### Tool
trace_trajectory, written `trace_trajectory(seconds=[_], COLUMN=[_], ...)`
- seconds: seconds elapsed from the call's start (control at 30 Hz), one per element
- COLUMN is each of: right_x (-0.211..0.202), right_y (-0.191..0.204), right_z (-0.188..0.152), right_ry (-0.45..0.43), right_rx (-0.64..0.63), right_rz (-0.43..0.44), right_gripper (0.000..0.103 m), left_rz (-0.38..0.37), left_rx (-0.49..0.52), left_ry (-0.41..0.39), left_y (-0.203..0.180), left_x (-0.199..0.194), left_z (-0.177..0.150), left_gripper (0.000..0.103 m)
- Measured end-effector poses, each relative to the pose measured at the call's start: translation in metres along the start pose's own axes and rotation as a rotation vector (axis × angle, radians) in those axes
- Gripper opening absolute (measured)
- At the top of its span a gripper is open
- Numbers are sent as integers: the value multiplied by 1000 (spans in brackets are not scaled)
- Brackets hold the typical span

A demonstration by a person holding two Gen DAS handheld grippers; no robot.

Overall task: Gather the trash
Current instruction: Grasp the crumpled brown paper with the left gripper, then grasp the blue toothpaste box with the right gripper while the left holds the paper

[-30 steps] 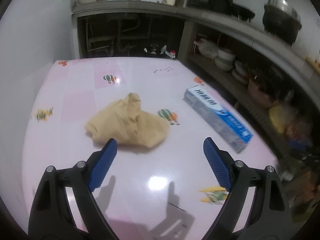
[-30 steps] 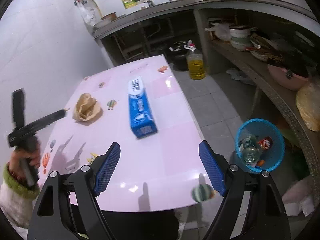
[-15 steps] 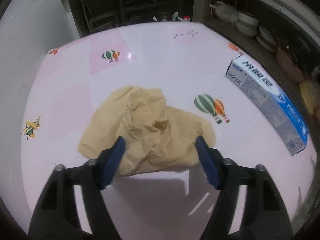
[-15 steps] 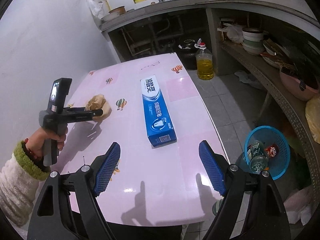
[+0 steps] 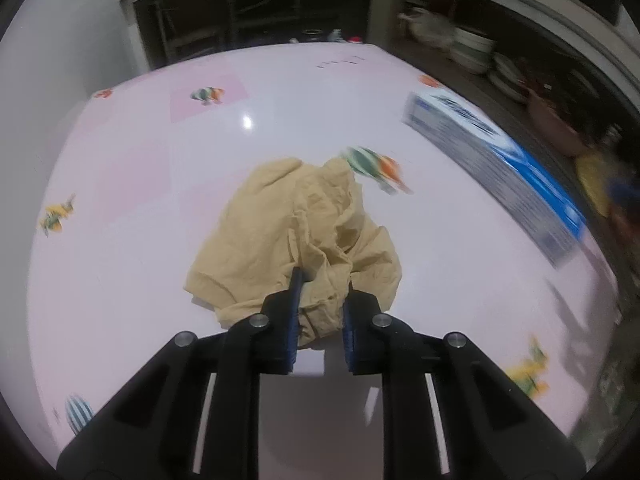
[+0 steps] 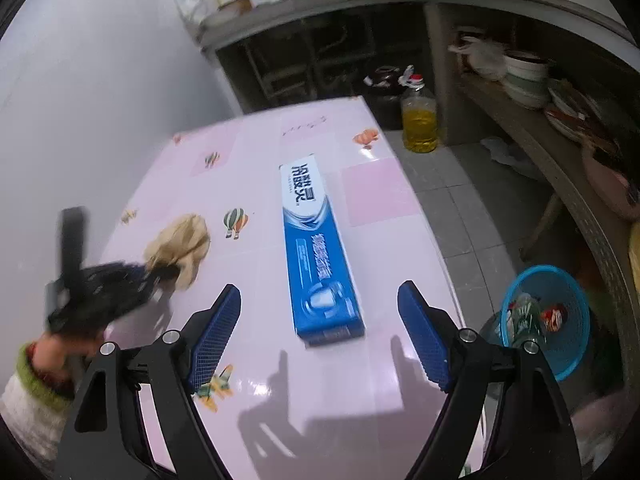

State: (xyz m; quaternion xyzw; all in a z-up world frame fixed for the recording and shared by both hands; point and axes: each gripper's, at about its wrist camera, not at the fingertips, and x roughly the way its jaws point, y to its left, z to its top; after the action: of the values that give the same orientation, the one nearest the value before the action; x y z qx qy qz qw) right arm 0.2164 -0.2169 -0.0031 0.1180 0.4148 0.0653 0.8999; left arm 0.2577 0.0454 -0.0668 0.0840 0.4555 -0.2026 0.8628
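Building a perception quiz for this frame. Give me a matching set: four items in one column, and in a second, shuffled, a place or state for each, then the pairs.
Column 1:
1. crumpled tan paper
2. toothpaste box
3. blue basket
4. oil bottle

Column 2:
A. on the floor beyond the table's far end
B. between the closing pads of the left gripper
C. flat on the pink table, ahead of the open right gripper
D. on the floor right of the table, trash inside

Pairs: 1-B, 2-C, 3-D, 4-A

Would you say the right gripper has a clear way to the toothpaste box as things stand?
Probably yes: the right gripper hangs open, the toothpaste box lies just ahead on the table, nothing between them.
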Motion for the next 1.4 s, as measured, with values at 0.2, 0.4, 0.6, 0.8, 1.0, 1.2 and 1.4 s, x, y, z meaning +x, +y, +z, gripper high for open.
trace_trajectory(seconds=[0.2, 0.4, 0.6, 0.8, 1.0, 1.2, 1.4], right_x=[48, 70, 42, 2, -16, 2, 21], right_y=[14, 15, 9, 3, 8, 11, 19], right_z=[17, 12, -13, -50, -55, -42, -38], right_ry=[88, 147, 182, 265, 199, 189, 216], right_rx=[-80, -85, -39, -14, -48, -50, -75], right_rz=[-48, -76, -66, -22, -66, -68, -79], right_gripper=[73, 47, 46, 47, 66, 66, 66], left_rz=[-83, -95, -111, -109, -90, -47, -27], left_rx=[3, -49, -79, -74, -53, -28, -13], left_ry=[-13, -35, -36, -40, -47, -56, -58], left_y=[-38, -47, -39, -39, -44, -53, -60], left_x=[-27, -39, -36, -38, -37, -38, -39], left_z=[-43, -64, -62, -63, -61, -63, -65], left_gripper=[15, 15, 14, 14, 14, 14, 14])
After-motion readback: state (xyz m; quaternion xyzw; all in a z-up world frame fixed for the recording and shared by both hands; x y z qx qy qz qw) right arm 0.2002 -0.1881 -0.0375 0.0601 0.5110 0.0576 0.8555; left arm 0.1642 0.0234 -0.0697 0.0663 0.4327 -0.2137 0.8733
